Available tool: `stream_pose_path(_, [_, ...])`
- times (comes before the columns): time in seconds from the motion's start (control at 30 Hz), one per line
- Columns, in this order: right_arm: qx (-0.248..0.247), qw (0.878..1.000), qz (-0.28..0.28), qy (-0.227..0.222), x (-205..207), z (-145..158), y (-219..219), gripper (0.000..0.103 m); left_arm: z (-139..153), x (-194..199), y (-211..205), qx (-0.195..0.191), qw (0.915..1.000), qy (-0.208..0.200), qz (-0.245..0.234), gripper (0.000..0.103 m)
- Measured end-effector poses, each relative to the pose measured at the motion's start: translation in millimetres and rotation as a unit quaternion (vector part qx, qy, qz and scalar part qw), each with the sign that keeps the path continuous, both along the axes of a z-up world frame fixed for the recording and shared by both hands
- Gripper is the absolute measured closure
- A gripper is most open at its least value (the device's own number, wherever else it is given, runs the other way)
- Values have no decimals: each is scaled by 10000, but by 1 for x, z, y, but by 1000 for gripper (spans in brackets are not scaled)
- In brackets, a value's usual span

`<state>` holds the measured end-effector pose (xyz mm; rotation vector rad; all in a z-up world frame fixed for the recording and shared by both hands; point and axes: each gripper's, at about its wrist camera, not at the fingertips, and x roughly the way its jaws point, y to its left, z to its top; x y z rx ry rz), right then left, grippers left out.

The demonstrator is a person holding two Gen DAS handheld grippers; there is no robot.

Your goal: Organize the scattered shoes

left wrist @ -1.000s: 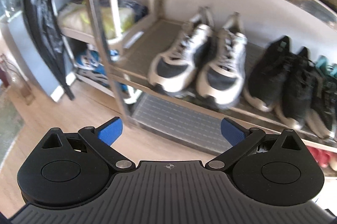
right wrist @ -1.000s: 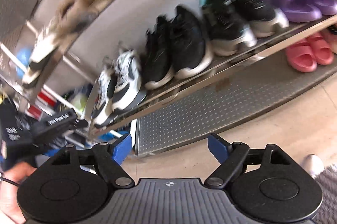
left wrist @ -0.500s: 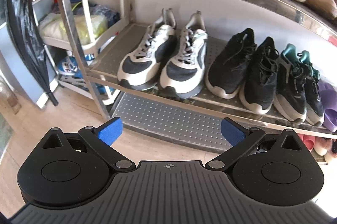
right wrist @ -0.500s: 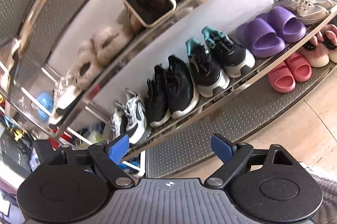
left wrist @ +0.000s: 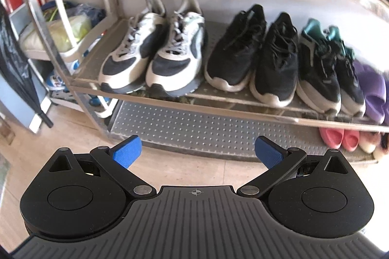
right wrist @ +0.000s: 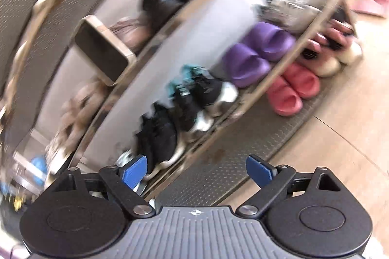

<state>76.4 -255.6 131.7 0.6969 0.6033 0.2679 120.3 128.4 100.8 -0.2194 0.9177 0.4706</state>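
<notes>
Metal shoe rack (left wrist: 170, 98) fills the upper half of the left wrist frame. Middle shelf, left to right: white-and-navy sneakers (left wrist: 155, 49), toes toward the camera; black sneakers (left wrist: 252, 54) just beside them; black-and-teal sneakers (left wrist: 325, 69); purple slides (left wrist: 374, 93) at the right edge. Bottom shelf (left wrist: 206, 130), studded metal, bare at centre; pink slides (left wrist: 338, 137) at its lower right end, pale slippers beyond them blurred. Furry slippers on the top shelf, upper right, mostly cut off. A second rack at far left holds bags, contents unclear. Right wrist frame is tilted and motion-blurred: the same rack runs diagonally, with a phone (right wrist: 104, 49) propped at the edge of an upper shelf, upper left. Left gripper (left wrist: 197, 152) low centre, over tan floor in front of the rack, blue pads wide apart, nothing between them. Right gripper (right wrist: 197, 171) has just been widening, pads far apart, empty, aimed at the rack's lower tiers.
</notes>
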Motion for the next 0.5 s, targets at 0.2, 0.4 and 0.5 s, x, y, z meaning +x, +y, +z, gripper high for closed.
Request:
stream_pose_path(0.2, [-896,9955,243,-204,3,9,15,12,3,-14,-28,193,9977,-35,-646,1])
stream_pose_path(0.4, [-1427,9860,758,-418,-15,71,10,13,26,-76,-42,154,9944,-101,-1045,1])
stream_pose_path(0.5, [-2598,9566,885,-982,-40,138,4,11,41,-97,-47,233,9937,-38,-1098,1])
